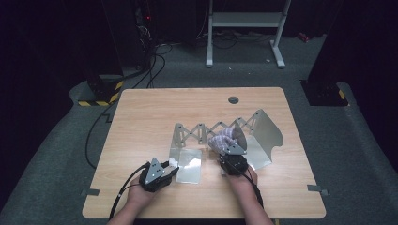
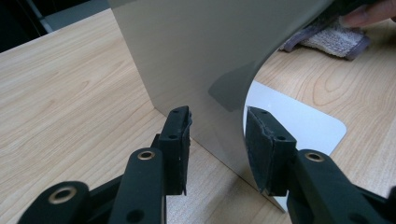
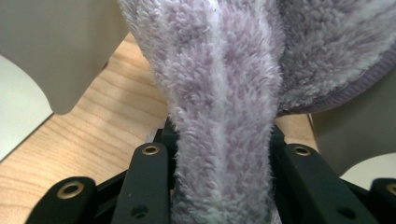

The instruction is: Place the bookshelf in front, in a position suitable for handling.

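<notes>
Nearest the table's front edge, the left gripper (image 1: pixel 172 169) stands with its jaws apart astride the left upright plate of the metal rack (image 1: pixel 187 140), neither pad pressing it. Just right, the right gripper (image 1: pixel 233 151) is clamped on a lilac towel (image 3: pixel 224 116), which hides its pads. Farther back, the rack's scissor links (image 1: pixel 211 127) span toward the right plate (image 1: pixel 265 133).
</notes>
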A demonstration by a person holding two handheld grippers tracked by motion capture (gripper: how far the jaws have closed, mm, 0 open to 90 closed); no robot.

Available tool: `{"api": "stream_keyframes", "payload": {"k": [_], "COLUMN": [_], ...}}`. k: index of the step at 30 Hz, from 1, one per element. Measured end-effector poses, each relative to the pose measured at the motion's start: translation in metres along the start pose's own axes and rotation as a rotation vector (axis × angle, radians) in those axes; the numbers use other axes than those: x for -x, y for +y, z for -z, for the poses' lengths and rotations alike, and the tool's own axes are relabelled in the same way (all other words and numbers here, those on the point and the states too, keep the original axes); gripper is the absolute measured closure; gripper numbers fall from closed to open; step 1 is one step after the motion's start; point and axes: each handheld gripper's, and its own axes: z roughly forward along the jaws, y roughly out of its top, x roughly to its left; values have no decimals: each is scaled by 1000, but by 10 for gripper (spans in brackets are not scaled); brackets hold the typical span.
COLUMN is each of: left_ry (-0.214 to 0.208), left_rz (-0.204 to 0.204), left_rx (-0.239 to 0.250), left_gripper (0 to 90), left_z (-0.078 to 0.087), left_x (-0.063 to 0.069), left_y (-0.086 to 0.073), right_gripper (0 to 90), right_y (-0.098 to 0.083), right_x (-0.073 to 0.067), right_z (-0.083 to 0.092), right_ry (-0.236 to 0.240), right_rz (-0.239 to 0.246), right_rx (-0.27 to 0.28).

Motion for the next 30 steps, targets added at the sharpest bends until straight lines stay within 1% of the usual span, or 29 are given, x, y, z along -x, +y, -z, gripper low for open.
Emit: {"api": "stream_keyframes", "payload": {"k": [3, 6, 7, 8, 14, 15, 18, 21, 23, 25, 30], "left_ry": [0, -2, -2, -2, -12, -13, -16, -20, -21, -23, -26], "left_rz": [4, 7, 8, 8, 16, 16, 17, 20, 21, 21, 17], "left_rx": [-2, -4, -2, -2, -4, -4, -1, 1, 2, 4, 4], "left_gripper": [599, 594, 590, 588, 575, 572, 566, 564, 564, 564, 565], "left_z": [0, 0, 0, 0, 0, 0, 1, 1, 2, 2, 1], "left_x": [0, -1, -1, -1, -2, -2, -2, -3, -3, -2, -2], "left_y": [0, 0, 0, 0, -1, -1, -1, -1, -1, -1, -1], "right_gripper": [661, 661, 661, 661, 660, 660, 660, 659, 660, 660, 658], "right_y": [0, 3, 9, 9, 33, 38, 46, 50, 48, 43, 23], "right_x": [-1, -3, -5, -5, -11, -11, -12, -13, -14, -14, -15], "right_z": [1, 4, 9, 9, 32, 38, 48, 55, 55, 50, 29], "right_ry": [4, 1, -9, -9, -30, -32, -38, -38, -34, -30, -8], "right_rz": [-2, 6, 21, 21, 48, 50, 56, 49, 49, 45, 20], "right_rx": [-5, 10, 38, 38, 152, 179, 227, 261, 256, 235, 139]}}
